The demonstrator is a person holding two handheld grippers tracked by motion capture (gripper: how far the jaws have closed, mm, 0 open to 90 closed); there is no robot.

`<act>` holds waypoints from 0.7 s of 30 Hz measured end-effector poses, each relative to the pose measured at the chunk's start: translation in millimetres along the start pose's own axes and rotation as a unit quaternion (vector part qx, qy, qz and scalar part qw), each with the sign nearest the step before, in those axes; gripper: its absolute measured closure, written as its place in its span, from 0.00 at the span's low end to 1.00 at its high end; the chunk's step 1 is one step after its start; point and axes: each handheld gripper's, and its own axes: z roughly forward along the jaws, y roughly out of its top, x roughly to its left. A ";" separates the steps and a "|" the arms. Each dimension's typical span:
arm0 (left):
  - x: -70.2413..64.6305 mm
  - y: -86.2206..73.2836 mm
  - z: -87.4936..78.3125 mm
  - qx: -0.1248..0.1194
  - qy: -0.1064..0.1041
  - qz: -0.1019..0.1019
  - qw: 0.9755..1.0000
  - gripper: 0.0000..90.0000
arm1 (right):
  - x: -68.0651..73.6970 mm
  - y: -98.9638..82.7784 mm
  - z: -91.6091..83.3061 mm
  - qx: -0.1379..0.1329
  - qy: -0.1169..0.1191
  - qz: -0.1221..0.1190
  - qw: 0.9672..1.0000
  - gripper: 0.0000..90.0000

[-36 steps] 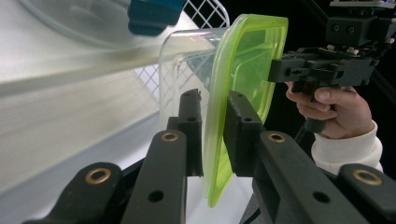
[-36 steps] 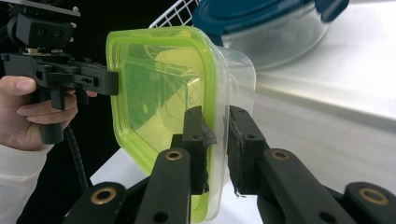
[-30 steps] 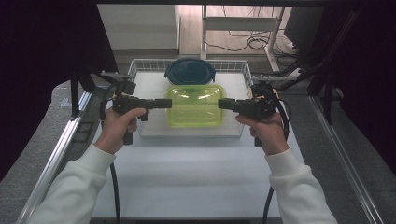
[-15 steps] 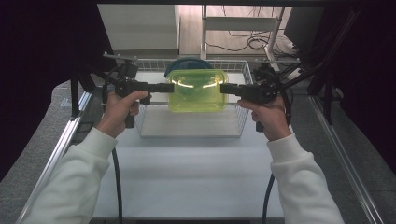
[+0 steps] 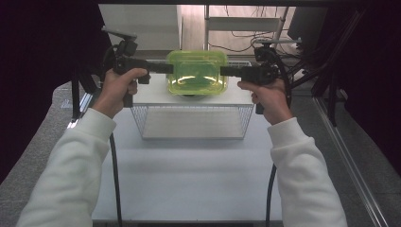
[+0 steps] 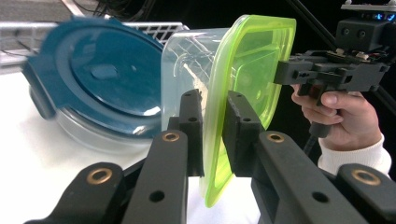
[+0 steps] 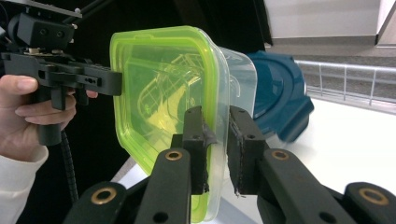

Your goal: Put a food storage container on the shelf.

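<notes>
A clear food container with a lime-green lid (image 5: 196, 73) hangs in the air above the wire basket (image 5: 191, 122), held from both sides. My left gripper (image 5: 169, 67) is shut on its left rim, and my right gripper (image 5: 223, 71) is shut on its right rim. In the left gripper view the jaws (image 6: 215, 135) pinch the green lid's edge (image 6: 252, 70), with the right gripper (image 6: 286, 72) clamped on the far side. In the right gripper view the jaws (image 7: 217, 144) pinch the rim of the container (image 7: 159, 93), opposite the left gripper (image 7: 116, 81).
A second container with a dark blue lid (image 6: 98, 79) lies tilted on the white surface in the basket, behind the lifted one (image 7: 275, 98). The basket's wire rail (image 7: 345, 81) runs behind it. White tabletop (image 5: 189, 175) lies in front of the basket.
Both hands have lifted the green-lidded container up and away from me, out of the basket; it now hangs above the basket's far side. Both grips have held.
</notes>
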 end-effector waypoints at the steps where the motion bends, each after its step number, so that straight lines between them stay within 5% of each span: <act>1: 0.2 2.5 -0.3 0.001 0.001 0.000 1.000 0.87 | -1.0 4.1 1.6 -0.001 0.000 0.002 1.000 0.86; 14: 28.9 27.0 7.6 0.012 0.018 -0.031 0.999 0.88 | -14.8 28.5 27.2 0.012 -0.013 0.019 1.000 0.86; 17: 37.3 27.3 12.4 0.018 0.027 -0.038 0.999 0.88 | -21.5 29.2 36.1 0.021 -0.016 0.034 0.999 0.86; 21: 46.8 28.4 16.3 0.001 0.013 -0.056 0.998 0.86 | -34.4 29.9 45.8 0.026 -0.013 0.062 0.998 0.86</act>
